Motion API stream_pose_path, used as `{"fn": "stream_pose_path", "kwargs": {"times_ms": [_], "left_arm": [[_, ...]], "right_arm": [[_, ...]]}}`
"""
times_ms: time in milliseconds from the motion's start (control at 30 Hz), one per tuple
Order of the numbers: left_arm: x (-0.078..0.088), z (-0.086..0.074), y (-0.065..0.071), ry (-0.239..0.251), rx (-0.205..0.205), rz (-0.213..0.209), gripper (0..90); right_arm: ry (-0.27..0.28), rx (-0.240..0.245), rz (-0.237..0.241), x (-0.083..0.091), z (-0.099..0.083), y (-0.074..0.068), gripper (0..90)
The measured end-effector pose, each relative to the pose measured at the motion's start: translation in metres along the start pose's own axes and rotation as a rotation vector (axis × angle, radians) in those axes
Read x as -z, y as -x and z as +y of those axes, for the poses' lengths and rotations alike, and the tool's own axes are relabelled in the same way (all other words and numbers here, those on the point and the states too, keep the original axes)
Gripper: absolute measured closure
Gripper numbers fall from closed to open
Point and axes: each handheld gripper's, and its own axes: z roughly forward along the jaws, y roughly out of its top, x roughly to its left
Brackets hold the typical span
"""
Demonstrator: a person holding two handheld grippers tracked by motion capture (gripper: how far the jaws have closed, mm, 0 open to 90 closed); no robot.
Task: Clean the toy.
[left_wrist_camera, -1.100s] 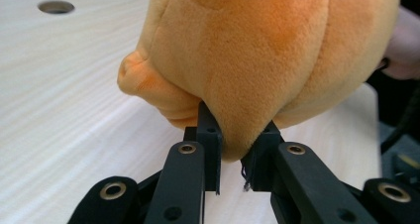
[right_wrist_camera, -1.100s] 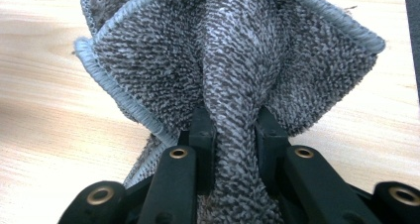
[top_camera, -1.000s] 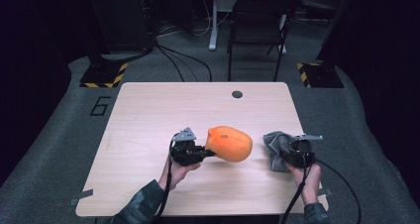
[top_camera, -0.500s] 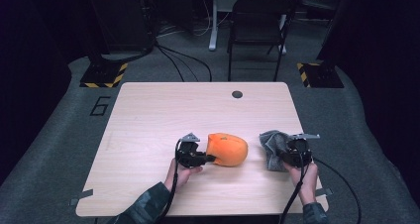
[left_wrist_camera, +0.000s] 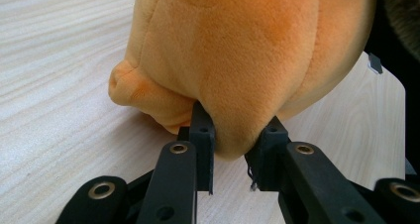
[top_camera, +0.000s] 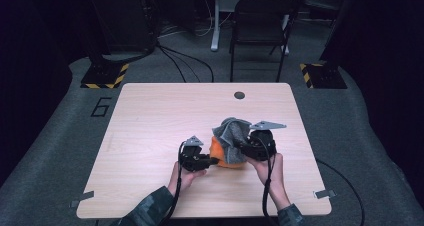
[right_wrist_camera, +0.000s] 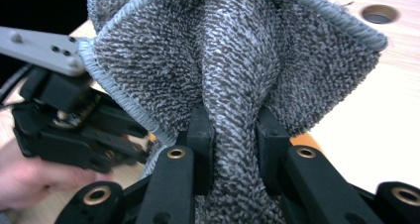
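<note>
Near the front of the wooden bench [top_camera: 150, 116], the left gripper [left_wrist_camera: 233, 135] pinches a fold of the orange plush toy [left_wrist_camera: 237, 50] lying there. Just beside it, the right gripper [right_wrist_camera: 232, 130] clamps a grey towel [right_wrist_camera: 233, 50], draped over the toy.

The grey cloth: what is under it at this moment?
Under the grey cloth lies the orange plush toy, held by the left gripper. Its near side shows; its top is covered.
</note>
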Motion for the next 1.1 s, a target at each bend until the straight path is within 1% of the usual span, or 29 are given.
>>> {"fn": "stream_pose_path", "kwargs": {"times_ms": [67,100,133,167,200,233,267,300,333,400,467,533,567,600,633,667,733,767,833,900,933,1000,1033,1067,1100], "left_arm": [[-0.001,-0.001,0.001,0.01,-0.014,-0.012,75.3],[-0.001,-0.002,0.003,0.012,-0.024,-0.002,75.4],[-0.001,-0.002,0.004,0.006,-0.045,-0.006,75.4],[-0.003,-0.003,0.006,0.019,-0.057,-0.006,75.4],[-0.003,-0.003,0.006,0.011,-0.077,-0.003,75.4],[-0.004,-0.003,0.006,0.006,-0.085,-0.007,75.4],[-0.005,-0.003,0.006,0.008,-0.084,-0.007,75.4],[-0.006,-0.003,0.006,0.01,-0.075,-0.007,75.4],[-0.006,-0.003,0.006,0.007,-0.076,-0.008,75.3],[-0.006,-0.003,0.004,0.008,-0.068,-0.015,75.3],[-0.006,-0.003,0.005,0.01,-0.064,-0.017,75.3],[-0.006,-0.003,0.005,0.011,-0.065,-0.021,75.2],[-0.006,-0.003,0.005,0.014,-0.064,-0.023,75.1],[-0.006,-0.003,0.005,0.016,-0.064,-0.026,75.0],[-0.006,-0.002,0.006,0.014,-0.063,-0.029,74.9],[-0.006,-0.002,0.007,0.016,-0.071,-0.022,74.8],[-0.006,-0.002,0.007,0.017,-0.068,-0.024,74.8],[-0.006,-0.002,0.007,0.019,-0.064,-0.025,74.8],[-0.006,-0.002,0.007,0.022,-0.065,-0.024,74.9],[-0.006,-0.002,0.007,0.025,-0.065,-0.02,74.8],[-0.005,-0.001,0.007,0.025,-0.062,-0.023,74.8],[-0.005,-0.001,0.005,0.03,-0.062,-0.024,74.9],[-0.005,-0.001,0.005,0.034,-0.054,-0.026,74.9],[-0.005,-0.001,0.005,0.034,-0.056,-0.026,74.9],[-0.006,-0.001,0.005,0.038,-0.055,-0.026,74.9]], "right_arm": [[-0.005,0.009,0.003,-0.01,0.001,-0.005,73.3],[-0.01,0.021,-0.008,-0.014,0.0,-0.006,73.3],[-0.012,0.029,-0.02,-0.018,-0.001,-0.006,73.3],[-0.016,0.032,-0.033,-0.02,-0.002,-0.006,73.3],[-0.021,0.042,-0.058,-0.023,-0.004,-0.004,73.4],[-0.028,0.053,-0.073,-0.024,-0.006,-0.004,73.5],[-0.03,0.075,-0.097,-0.026,-0.007,-0.003,73.6],[-0.037,0.088,-0.117,-0.026,-0.009,-0.001,73.6],[-0.036,0.101,-0.123,-0.027,-0.01,0.0,73.6],[-0.041,0.112,-0.144,-0.026,-0.011,0.004,73.5],[-0.046,0.099,-0.145,-0.024,-0.012,0.011,73.3],[-0.044,0.056,-0.133,-0.021,-0.014,0.02,73.1],[-0.047,0.04,-0.134,-0.019,-0.016,0.026,73.1],[-0.048,0.035,-0.137,-0.018,-0.018,0.033,73.0],[-0.049,0.012,-0.131,-0.018,-0.02,0.038,72.9],[-0.059,0.008,-0.143,-0.017,-0.023,0.043,72.9],[-0.078,-0.013,-0.187,-0.016,-0.027,0.054,72.9],[-0.082,-0.027,-0.193,-0.017,-0.029,0.06,72.9],[-0.105,-0.076,-0.184,-0.021,-0.037,0.075,72.9],[-0.13,-0.126,-0.19,-0.024,-0.043,0.085,72.9],[-0.137,-0.124,-0.195,-0.024,-0.045,0.091,72.9],[-0.117,-0.16,-0.176,-0.02,-0.045,0.096,73.0],[-0.101,-0.168,-0.177,-0.015,-0.043,0.096,73.2],[-0.074,-0.167,-0.171,-0.009,-0.038,0.093,73.2],[-0.043,-0.171,-0.153,-0.002,-0.033,0.089,73.3]]}}
